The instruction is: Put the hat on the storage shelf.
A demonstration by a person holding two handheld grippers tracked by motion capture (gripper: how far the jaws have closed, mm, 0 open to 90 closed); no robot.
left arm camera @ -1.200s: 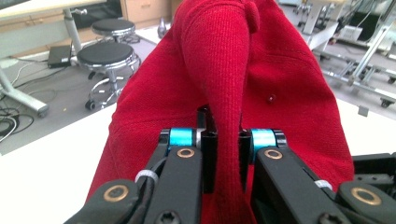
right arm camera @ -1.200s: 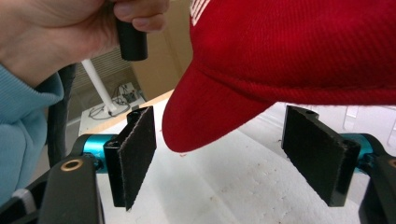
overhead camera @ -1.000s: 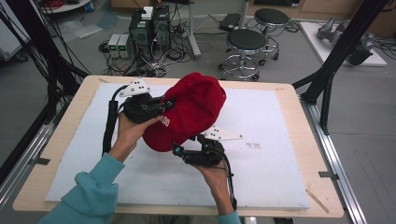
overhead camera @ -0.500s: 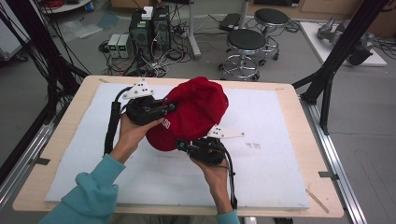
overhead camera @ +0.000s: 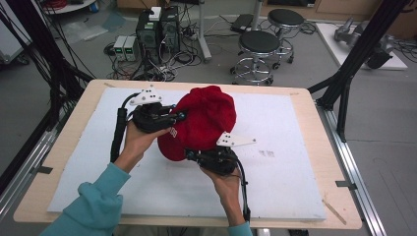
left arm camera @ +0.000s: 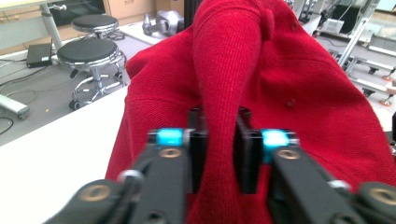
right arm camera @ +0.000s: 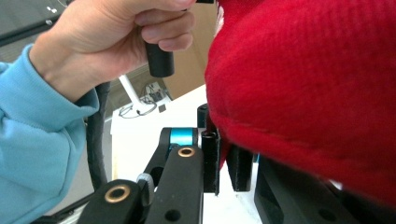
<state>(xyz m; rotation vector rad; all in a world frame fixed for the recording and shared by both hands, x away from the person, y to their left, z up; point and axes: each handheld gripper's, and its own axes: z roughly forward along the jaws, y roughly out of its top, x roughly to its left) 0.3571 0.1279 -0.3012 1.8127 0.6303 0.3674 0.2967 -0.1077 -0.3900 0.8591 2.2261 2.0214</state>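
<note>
Red cap — knitted fabric, held up over the middle of the white mat, which lies on the wooden table. White lettering shows on the cap's lower left side in the high view; whether any part of the cap touches the mat cannot be told.

Left gripper — gripped in the left hand; jaws narrow, pinching a raised fold of the cap's fabric between them. A teal sleeve covers the forearm.

Right gripper — held in the right hand at the cap's near edge; jaws close together, clamped on the lower rim of the cap. Grey three-cornered plate on top, cable trailing toward the table's near edge.

Beyond the table: two black round stools, computer towers among loose cables on the floor.
</note>
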